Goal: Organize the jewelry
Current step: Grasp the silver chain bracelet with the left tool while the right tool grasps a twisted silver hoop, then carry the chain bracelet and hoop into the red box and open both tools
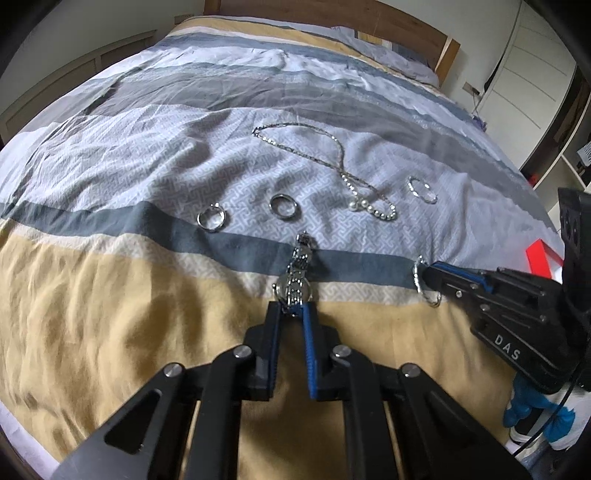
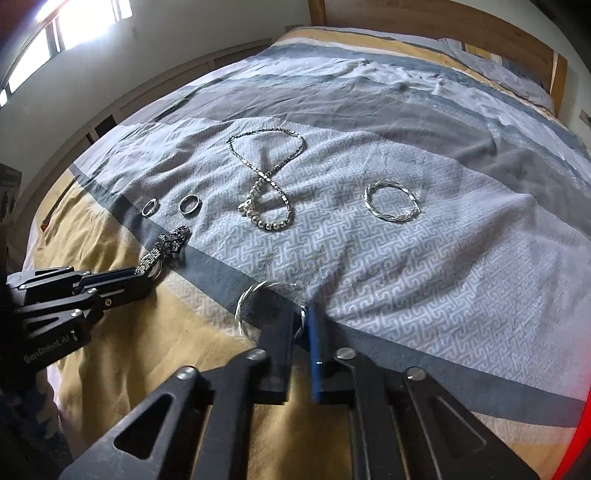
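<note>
My left gripper is shut on a silver link watch that trails forward onto the striped bedspread; it also shows in the right wrist view. My right gripper is shut on a thin silver bangle, seen too in the left wrist view. Beyond lie two silver rings, a pearl and chain necklace crossed into a figure eight, and a twisted silver bracelet.
The bedspread covers the whole bed, with a wooden headboard at the far end. A red box sits at the right edge. Low wooden cabinets run along the left wall.
</note>
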`<action>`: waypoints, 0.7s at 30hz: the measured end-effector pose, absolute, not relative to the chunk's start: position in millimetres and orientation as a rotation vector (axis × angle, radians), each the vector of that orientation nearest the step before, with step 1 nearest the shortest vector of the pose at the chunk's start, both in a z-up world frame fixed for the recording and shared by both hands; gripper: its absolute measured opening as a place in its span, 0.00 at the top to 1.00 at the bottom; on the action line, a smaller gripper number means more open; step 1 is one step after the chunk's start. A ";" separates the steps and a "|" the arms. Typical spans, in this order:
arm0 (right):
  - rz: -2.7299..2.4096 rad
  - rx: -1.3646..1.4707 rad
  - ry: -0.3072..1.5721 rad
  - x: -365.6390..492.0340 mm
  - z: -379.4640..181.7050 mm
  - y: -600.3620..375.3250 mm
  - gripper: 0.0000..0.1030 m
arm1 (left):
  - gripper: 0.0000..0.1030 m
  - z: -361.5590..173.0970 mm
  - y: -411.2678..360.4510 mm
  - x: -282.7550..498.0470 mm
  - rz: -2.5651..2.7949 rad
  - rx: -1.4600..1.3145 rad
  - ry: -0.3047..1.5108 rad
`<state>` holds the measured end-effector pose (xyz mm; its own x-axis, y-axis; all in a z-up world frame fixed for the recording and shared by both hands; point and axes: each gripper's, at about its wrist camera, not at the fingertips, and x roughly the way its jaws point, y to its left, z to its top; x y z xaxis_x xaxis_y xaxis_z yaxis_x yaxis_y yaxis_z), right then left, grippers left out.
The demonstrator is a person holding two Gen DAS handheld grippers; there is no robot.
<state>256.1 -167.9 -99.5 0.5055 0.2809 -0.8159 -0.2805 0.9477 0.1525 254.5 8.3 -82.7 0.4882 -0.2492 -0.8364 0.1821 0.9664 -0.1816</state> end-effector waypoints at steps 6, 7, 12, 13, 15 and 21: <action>0.334 0.005 0.933 237.8 -79.1 -173.7 0.96 | 0.89 -66.0 8.8 242.0 -0.272 -0.071 0.999; 0.333 0.007 0.924 234.7 -74.7 -175.0 0.96 | 0.89 -62.3 8.5 239.5 -0.274 -0.067 0.993; 0.310 0.023 0.875 210.6 -46.8 -189.2 0.96 | 0.90 -41.1 7.1 220.8 -0.278 -0.051 0.960; 0.302 0.029 0.868 205.3 -42.0 -192.1 0.96 | 0.91 -37.5 6.9 217.4 -0.280 -0.049 0.955; 0.283 0.037 0.850 191.0 -30.6 -201.3 0.96 | 0.91 -28.4 4.4 207.4 -0.290 -0.043 0.941; 0.210 0.049 0.803 145.0 -3.5 -235.7 0.96 | 0.91 -1.4 -15.9 171.6 -0.338 -0.016 0.897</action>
<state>145.0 -235.7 -3.5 0.6749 0.2049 -0.7089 -0.1680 0.9781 0.1228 171.6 -15.9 -1.4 0.5750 -0.2955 -0.7629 0.2822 0.9469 -0.1541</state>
